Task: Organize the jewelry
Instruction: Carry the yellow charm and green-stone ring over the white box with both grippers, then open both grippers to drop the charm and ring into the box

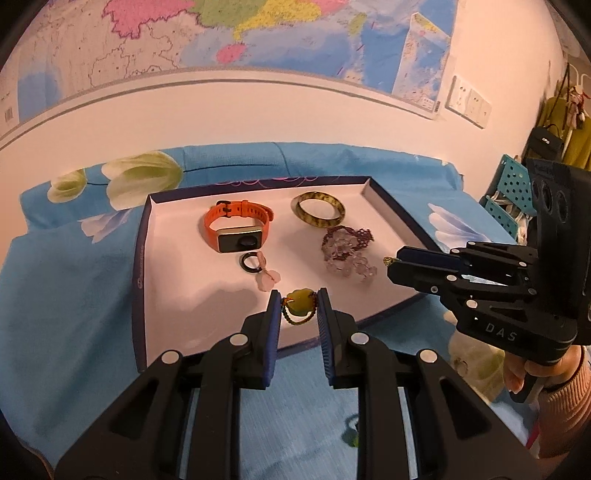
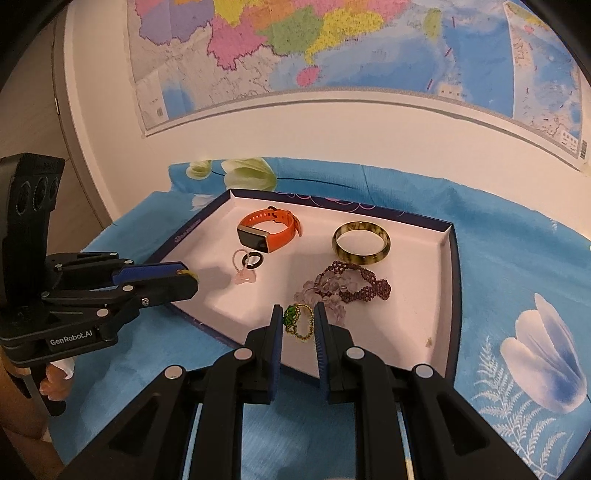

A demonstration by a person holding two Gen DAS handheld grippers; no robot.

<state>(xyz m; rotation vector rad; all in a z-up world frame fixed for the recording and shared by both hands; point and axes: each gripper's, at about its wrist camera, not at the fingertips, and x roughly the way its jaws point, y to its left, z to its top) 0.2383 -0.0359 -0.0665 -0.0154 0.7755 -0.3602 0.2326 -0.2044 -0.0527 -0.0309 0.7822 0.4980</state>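
"DAS" shows in pale letters on the right gripper (image 1: 395, 263) body. "GenRobot.AI" sits on the left gripper (image 2: 186, 274) body. Map (image 2: 332, 48) print & tray (image 2: 448, 258) rim logo: too small to read.

map (image 1: 221, 29): cut off by top edge | tray (image 2: 448, 295) near rim: behind hand-held gripper (image 2: 298, 325)

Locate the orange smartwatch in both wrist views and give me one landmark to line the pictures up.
Left wrist view: the orange smartwatch lies in the tray's far left part, screen toward the camera, left of the mottled green bangle.
Right wrist view: the smartwatch lies at the tray's far middle, left of the bangle.
Shared landmark: the small dark ring lies just in front of the watch in both views.
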